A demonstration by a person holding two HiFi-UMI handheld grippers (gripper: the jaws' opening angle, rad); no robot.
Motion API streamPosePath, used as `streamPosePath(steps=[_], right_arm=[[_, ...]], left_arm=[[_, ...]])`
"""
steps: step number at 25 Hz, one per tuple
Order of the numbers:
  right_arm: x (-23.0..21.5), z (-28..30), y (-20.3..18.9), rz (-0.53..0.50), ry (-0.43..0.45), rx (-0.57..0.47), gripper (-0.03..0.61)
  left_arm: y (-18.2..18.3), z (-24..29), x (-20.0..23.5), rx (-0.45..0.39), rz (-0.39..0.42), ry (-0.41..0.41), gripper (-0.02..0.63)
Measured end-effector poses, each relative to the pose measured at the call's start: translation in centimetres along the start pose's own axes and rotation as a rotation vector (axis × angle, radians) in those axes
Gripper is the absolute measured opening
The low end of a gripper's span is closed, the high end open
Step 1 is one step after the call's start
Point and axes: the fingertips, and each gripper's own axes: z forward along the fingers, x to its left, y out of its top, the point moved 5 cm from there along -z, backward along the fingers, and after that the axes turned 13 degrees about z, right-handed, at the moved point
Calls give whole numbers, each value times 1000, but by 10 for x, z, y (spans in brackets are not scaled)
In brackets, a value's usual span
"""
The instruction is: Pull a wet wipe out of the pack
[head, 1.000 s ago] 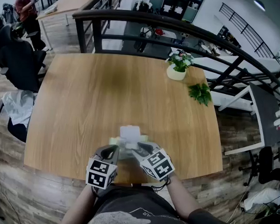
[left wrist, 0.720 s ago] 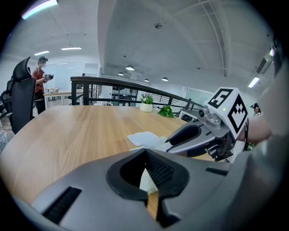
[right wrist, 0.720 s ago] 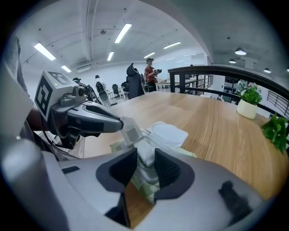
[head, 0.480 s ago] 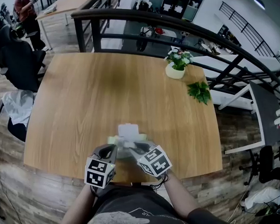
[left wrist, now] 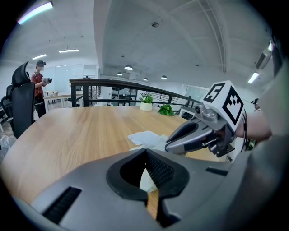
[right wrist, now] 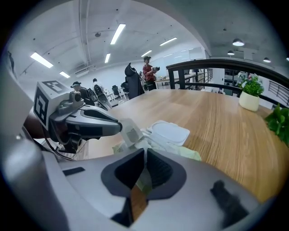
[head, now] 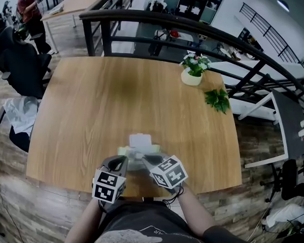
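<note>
Reached the grip stage; nothing drawn out yet.
Found the soft pale-green wet-wipe pack [head: 140, 157] at the near edge of the light wooden bench [head: 117, 101], its white plastic lid [head: 140, 140] flipped open. Saw the left hand-held gripper [left wrist: 146, 158] pinched together on the thin peel-back seal flap [right wrist: 130, 133]. Saw the right hand-held gripper [right wrist: 145, 155], jaws just closed, nipping what looked like a pale fold of wet wipe [right wrist: 141, 144] at the opening. Judged only the pull itself left.
</note>
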Motion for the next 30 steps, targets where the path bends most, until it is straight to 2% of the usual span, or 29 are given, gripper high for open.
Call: streamPosePath(steps=[11,23,30], right_arm=[[-3,-9,0,6,5,-27,34],[-35,-43,-7,37,-39,-72,34],[-47,-68,-9,35,-31,-150,34]], left_arm=[[-1,0,2,7,-22,23,14],[0,0,-1,27,-55,78,14],[1,-1,-6,30,-78,118,14]])
